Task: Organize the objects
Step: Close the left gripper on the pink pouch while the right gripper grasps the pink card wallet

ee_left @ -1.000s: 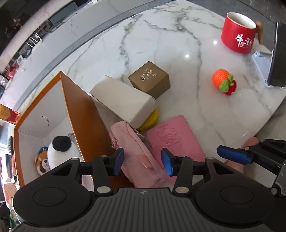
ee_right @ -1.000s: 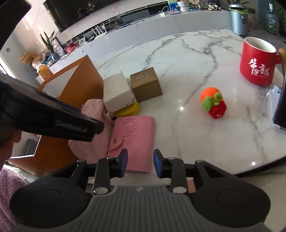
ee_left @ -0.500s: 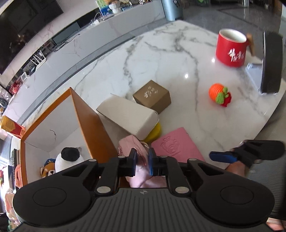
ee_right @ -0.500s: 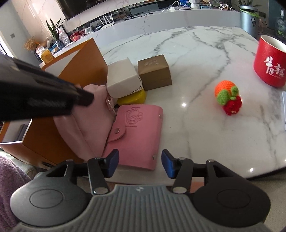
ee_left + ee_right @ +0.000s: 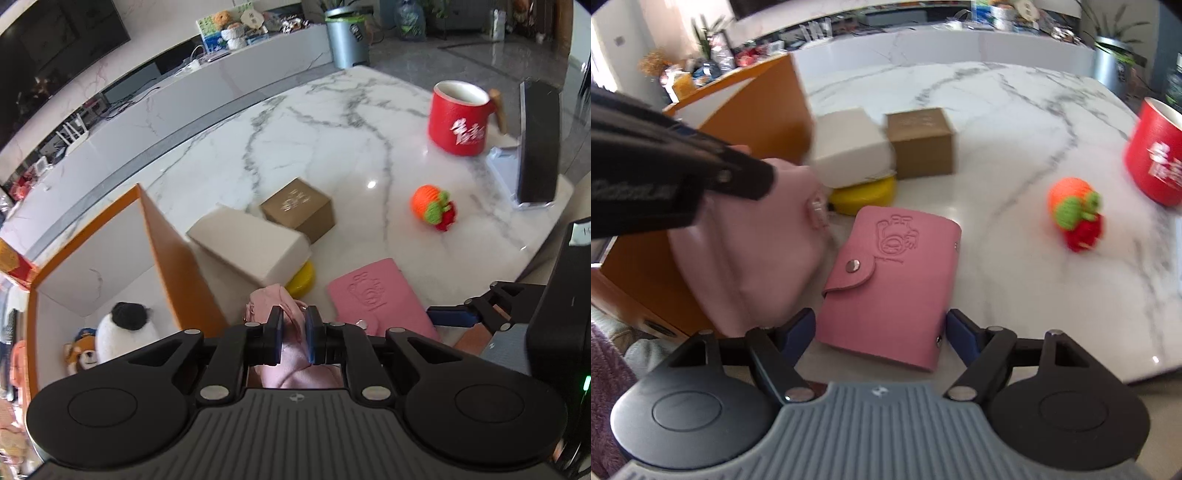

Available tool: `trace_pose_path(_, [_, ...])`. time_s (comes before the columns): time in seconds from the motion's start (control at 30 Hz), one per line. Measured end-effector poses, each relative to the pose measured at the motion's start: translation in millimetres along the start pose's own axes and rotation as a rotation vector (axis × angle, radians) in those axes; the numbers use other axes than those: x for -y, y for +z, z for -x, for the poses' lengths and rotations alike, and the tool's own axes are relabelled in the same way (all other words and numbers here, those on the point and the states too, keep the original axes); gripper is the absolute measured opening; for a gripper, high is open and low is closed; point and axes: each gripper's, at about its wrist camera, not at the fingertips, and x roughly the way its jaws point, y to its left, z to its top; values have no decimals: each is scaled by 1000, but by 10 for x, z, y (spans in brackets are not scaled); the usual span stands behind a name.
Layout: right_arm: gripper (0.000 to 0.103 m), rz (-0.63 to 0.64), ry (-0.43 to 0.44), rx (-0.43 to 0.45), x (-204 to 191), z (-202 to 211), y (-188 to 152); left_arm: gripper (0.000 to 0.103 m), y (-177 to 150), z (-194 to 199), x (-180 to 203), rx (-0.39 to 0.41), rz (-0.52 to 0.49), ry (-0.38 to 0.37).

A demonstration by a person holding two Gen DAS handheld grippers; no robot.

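Marble tabletop, white with grey veining, in a living room with a long low media cabinet behind.

Item 1, pink pouch: soft fabric with a small metal clasp, at the table's near edge against the outer wall of the orange box. The left gripper is clamped on its upper fold; a second ago its jaws stood apart above the pouch, and they have closed fully since. From the right wrist view the pouch looks bunched and partly raised off the marble, though whether it has cleared the surface cannot be told.

Item 2, pink card wallet: snap-flap type, embossed figure on its cover, lying flat just beside the pouch. The right gripper has just been spreading its jaws, and they now stand one on each side of the wallet's near end with no pad pressing on it.

Item 3, cream box: tilted, resting on a yellow disc, touching the brown box.

Item 4, crocheted orange-and-red toy: alone on open marble, well apart from the rest.

Item 5, red mug: far right, near a dark stand.

Item 6, orange box interior: already holds a panda plush and a small bear-face toy.

Assessment: the pouch is secured and likely bound for the orange box; the wallet appears next, pending closure of the right jaws.
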Motion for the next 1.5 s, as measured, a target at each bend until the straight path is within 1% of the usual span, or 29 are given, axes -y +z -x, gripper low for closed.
trace_pose_path(0.13, [78, -43, -17, -20, 237, 89, -29, 15, -35, -20, 130, 39, 4, -25])
trace_pose_path(0.2, [77, -59, -17, -28, 314, 103, -31, 15, -48, -34, 206, 57, -6, -20])
trace_pose_path(0.27, [76, -63, -29, -32, 333, 100, -20, 17, -54, -46, 244, 49, -7, -32])
trace_pose_path(0.37, [76, -45, -37, -29, 314, 121, -28, 20, -75, -39, 196, 37, 32, -85])
trace_pose_path(0.43, [77, -4, -62, -9, 255, 144, -24, 23, -88, -38, 130, 28, 74, -107])
trace_pose_path(0.5, [81, 36, -79, 14, 197, 160, -26, 28, -97, -52, 90, 19, 99, -97])
trace_pose_path(0.53, [82, 52, -79, 21, 174, 151, -29, 30, -99, -60, 78, 16, 108, -83])
trace_pose_path(0.6, [84, 77, -84, 28, 131, 122, -37, 43, -99, -72, 55, 4, 124, -74])
trace_pose_path(0.67, [84, 106, -112, 40, 91, 76, -40, 50, -101, -87, 4, -15, 156, -80])
trace_pose_path(0.8, [85, 151, -159, 62, 1, 0, -20, 51, -110, -112, -145, -54, 246, -103])
trace_pose_path(0.87, [85, 184, -187, 74, -60, -30, -22, 51, -117, -110, -224, -51, 292, -140])
trace_pose_path(0.9, [83, 202, -206, 77, -92, -46, -28, 50, -116, -106, -260, -47, 308, -155])
trace_pose_path(0.93, [79, 222, -232, 81, -120, -61, -38, 49, -119, -96, -285, -37, 321, -176])
trace_pose_path(0.97, [76, 242, -257, 78, -143, -76, -46, 46, -122, -94, -309, -32, 335, -204])
trace_pose_path(1.03, [73, 263, -264, 79, -160, -65, -61, 43, -122, -106, -341, -29, 367, -263])
trace_pose_path(1.07, [72, 262, -259, 80, -156, -41, -64, 42, -126, -106, -347, -26, 374, -277])
trace_pose_path(1.17, [60, 246, -218, 86, -103, 60, -62, 41, -125, -116, -327, -16, 395, -287])
trace_pose_path(1.23, [51, 205, -176, 89, -25, 136, -48, 41, -124, -114, -303, -12, 394, -281])
trace_pose_path(1.27, [49, 179, -155, 91, 19, 171, -41, 41, -122, -108, -284, -9, 387, -276])
trace_pose_path(1.33, [41, 134, -117, 93, 83, 236, -24, 42, -119, -98, -253, -1, 379, -281])
trace_pose_path(1.37, [39, 117, -101, 96, 101, 273, -20, 41, -122, -92, -248, 2, 384, -284])
trace_pose_path(1.43, [30, 86, -77, 102, 130, 325, -2, 41, -127, -70, -241, 14, 381, -279])
trace_pose_path(1.5, [25, 59, -64, 109, 158, 370, 8, 42, -130, -60, -221, 18, 364, -265])
